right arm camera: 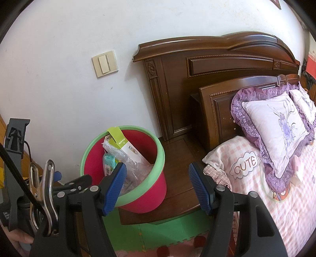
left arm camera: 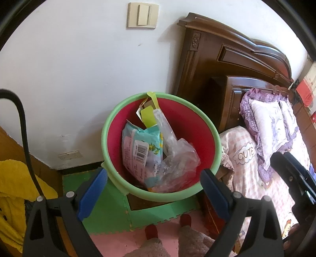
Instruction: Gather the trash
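A red bin with a green rim (left arm camera: 110, 126) stands on a low wooden nightstand (right arm camera: 177, 158) by the wall; it also shows in the right wrist view (right arm camera: 158, 142). Inside lie a light blue wipes packet (left arm camera: 138, 150), clear crumpled plastic (left arm camera: 177, 158) and a yellow-green carton (left arm camera: 148, 116). My left gripper (left arm camera: 154, 183) is open and empty, just above the bin's near rim. My right gripper (right arm camera: 156, 183) is open and empty, to the right of the bin above the nightstand. The right gripper's body shows at the right edge of the left wrist view (left arm camera: 292, 174).
A bed with a pink checked sheet (right arm camera: 276, 197) and purple frilled pillows (right arm camera: 276, 126) lies to the right under a dark wooden headboard (right arm camera: 217, 65). Green and pink foam mats (left arm camera: 110, 209) cover the floor. Yellow cloth (left arm camera: 11, 187) lies at the left. A light switch (left arm camera: 142, 15) is on the wall.
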`<move>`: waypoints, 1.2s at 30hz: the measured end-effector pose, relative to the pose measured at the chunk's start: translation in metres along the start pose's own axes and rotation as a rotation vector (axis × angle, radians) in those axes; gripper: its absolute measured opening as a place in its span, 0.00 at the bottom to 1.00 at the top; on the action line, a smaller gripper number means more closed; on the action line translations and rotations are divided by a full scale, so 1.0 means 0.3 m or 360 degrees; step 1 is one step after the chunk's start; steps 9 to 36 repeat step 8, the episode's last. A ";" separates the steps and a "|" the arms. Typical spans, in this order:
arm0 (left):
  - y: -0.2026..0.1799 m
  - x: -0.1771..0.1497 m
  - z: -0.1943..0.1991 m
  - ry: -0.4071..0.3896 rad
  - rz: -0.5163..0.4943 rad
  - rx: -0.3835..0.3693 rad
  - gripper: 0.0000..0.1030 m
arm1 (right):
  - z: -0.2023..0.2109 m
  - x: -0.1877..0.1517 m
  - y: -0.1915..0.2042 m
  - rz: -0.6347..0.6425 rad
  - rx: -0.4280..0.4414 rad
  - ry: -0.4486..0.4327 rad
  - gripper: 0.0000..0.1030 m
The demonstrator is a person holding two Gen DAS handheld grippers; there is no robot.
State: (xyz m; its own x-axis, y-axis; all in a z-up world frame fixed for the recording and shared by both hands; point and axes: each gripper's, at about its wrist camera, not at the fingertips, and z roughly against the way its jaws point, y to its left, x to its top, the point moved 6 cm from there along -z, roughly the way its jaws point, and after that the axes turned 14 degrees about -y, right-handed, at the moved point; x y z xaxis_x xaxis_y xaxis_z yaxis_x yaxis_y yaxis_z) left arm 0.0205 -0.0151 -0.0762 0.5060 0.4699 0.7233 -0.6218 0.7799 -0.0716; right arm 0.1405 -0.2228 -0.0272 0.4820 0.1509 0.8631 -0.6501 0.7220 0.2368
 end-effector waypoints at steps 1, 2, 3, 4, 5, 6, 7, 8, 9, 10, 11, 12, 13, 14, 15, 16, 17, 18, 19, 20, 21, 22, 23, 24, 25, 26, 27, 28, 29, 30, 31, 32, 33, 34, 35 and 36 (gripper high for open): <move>-0.003 -0.001 0.000 0.0000 -0.0002 -0.0003 0.94 | 0.002 0.000 -0.001 0.0000 0.0000 0.0000 0.65; -0.004 -0.001 0.000 0.0001 -0.0002 -0.0003 0.94 | 0.000 0.000 0.000 0.0000 -0.0001 -0.0001 0.65; -0.003 -0.001 0.000 0.0002 -0.0001 -0.0003 0.94 | 0.000 0.001 0.000 0.0000 -0.0002 -0.0001 0.65; -0.003 -0.001 0.000 0.0001 -0.0001 -0.0003 0.94 | 0.002 0.000 -0.001 0.0000 -0.0002 -0.0001 0.65; -0.004 -0.002 0.000 0.0004 0.0000 -0.0002 0.94 | 0.002 0.000 -0.002 -0.0001 -0.0002 -0.0001 0.65; -0.005 -0.002 -0.001 0.0006 0.0000 -0.0003 0.94 | 0.000 0.001 0.000 -0.0001 -0.0002 0.0000 0.65; -0.006 -0.003 -0.001 0.0009 0.0001 -0.0004 0.94 | -0.002 0.001 0.001 0.0000 -0.0001 0.0001 0.65; -0.009 -0.005 -0.002 0.0016 0.0000 -0.0003 0.94 | 0.001 0.001 -0.002 -0.0002 -0.0002 0.0001 0.65; -0.009 -0.005 -0.002 0.0016 0.0000 -0.0003 0.94 | 0.001 0.001 -0.002 -0.0002 -0.0002 0.0001 0.65; -0.009 -0.005 -0.002 0.0016 0.0000 -0.0003 0.94 | 0.001 0.001 -0.002 -0.0002 -0.0002 0.0001 0.65; -0.009 -0.005 -0.002 0.0016 0.0000 -0.0003 0.94 | 0.001 0.001 -0.002 -0.0002 -0.0002 0.0001 0.65; -0.009 -0.005 -0.002 0.0016 0.0000 -0.0003 0.94 | 0.001 0.001 -0.002 -0.0002 -0.0002 0.0001 0.65; -0.009 -0.005 -0.002 0.0016 0.0000 -0.0003 0.94 | 0.001 0.001 -0.002 -0.0002 -0.0002 0.0001 0.65; -0.009 -0.005 -0.002 0.0016 0.0000 -0.0003 0.94 | 0.001 0.001 -0.002 -0.0002 -0.0002 0.0001 0.65; -0.009 -0.005 -0.002 0.0016 0.0000 -0.0003 0.94 | 0.001 0.001 -0.002 -0.0002 -0.0002 0.0001 0.65; -0.009 -0.005 -0.002 0.0016 0.0000 -0.0003 0.94 | 0.001 0.001 -0.002 -0.0002 -0.0002 0.0001 0.65; -0.009 -0.005 -0.002 0.0016 0.0000 -0.0003 0.94 | 0.001 0.001 -0.002 -0.0002 -0.0002 0.0001 0.65; -0.009 -0.005 -0.002 0.0016 0.0000 -0.0003 0.94 | 0.001 0.001 -0.002 -0.0002 -0.0002 0.0001 0.65; -0.009 -0.005 -0.002 0.0016 0.0000 -0.0003 0.94 | 0.001 0.001 -0.002 -0.0002 -0.0002 0.0001 0.65; -0.009 -0.005 -0.002 0.0016 0.0000 -0.0003 0.94 | 0.001 0.001 -0.002 -0.0002 -0.0002 0.0001 0.65; -0.009 -0.005 -0.002 0.0016 0.0000 -0.0003 0.94 | 0.001 0.001 -0.002 -0.0002 -0.0002 0.0001 0.65; -0.009 -0.005 -0.002 0.0016 0.0000 -0.0003 0.94 | 0.001 0.001 -0.002 -0.0002 -0.0002 0.0001 0.65; -0.009 -0.005 -0.002 0.0016 0.0000 -0.0003 0.94 | 0.001 0.001 -0.002 -0.0002 -0.0002 0.0001 0.65; -0.009 -0.005 -0.002 0.0016 0.0000 -0.0003 0.94 | 0.001 0.001 -0.002 -0.0002 -0.0002 0.0001 0.65; -0.009 -0.005 -0.002 0.0016 0.0000 -0.0003 0.94 | 0.001 0.001 -0.002 -0.0002 -0.0002 0.0001 0.65; -0.009 -0.005 -0.002 0.0016 0.0000 -0.0003 0.94 | 0.001 0.001 -0.002 -0.0002 -0.0002 0.0001 0.65; -0.009 -0.005 -0.002 0.0016 0.0000 -0.0003 0.94 | 0.001 0.001 -0.002 -0.0002 -0.0002 0.0001 0.65; -0.009 -0.005 -0.002 0.0016 0.0000 -0.0003 0.94 | 0.001 0.001 -0.002 -0.0002 -0.0002 0.0001 0.65; -0.009 -0.005 -0.002 0.0016 0.0000 -0.0003 0.94 | 0.001 0.001 -0.002 -0.0002 -0.0002 0.0001 0.65; -0.009 -0.005 -0.002 0.0016 0.0000 -0.0003 0.94 | 0.001 0.001 -0.002 -0.0002 -0.0002 0.0001 0.65; -0.009 -0.005 -0.002 0.0016 0.0000 -0.0003 0.94 | 0.001 0.001 -0.002 -0.0002 -0.0002 0.0001 0.65; -0.009 -0.005 -0.002 0.0016 0.0000 -0.0003 0.94 | 0.001 0.001 -0.002 -0.0002 -0.0002 0.0001 0.65; -0.009 -0.005 -0.002 0.0016 0.0000 -0.0003 0.94 | 0.001 0.001 -0.002 -0.0002 -0.0002 0.0001 0.65; -0.009 -0.005 -0.002 0.0016 0.0000 -0.0003 0.94 | 0.001 0.001 -0.002 -0.0002 -0.0002 0.0001 0.65; -0.009 -0.005 -0.002 0.0016 0.0000 -0.0003 0.94 | 0.001 0.001 -0.002 -0.0002 -0.0002 0.0001 0.65; -0.009 -0.005 -0.002 0.0016 0.0000 -0.0003 0.94 | 0.001 0.001 -0.002 -0.0002 -0.0002 0.0001 0.65</move>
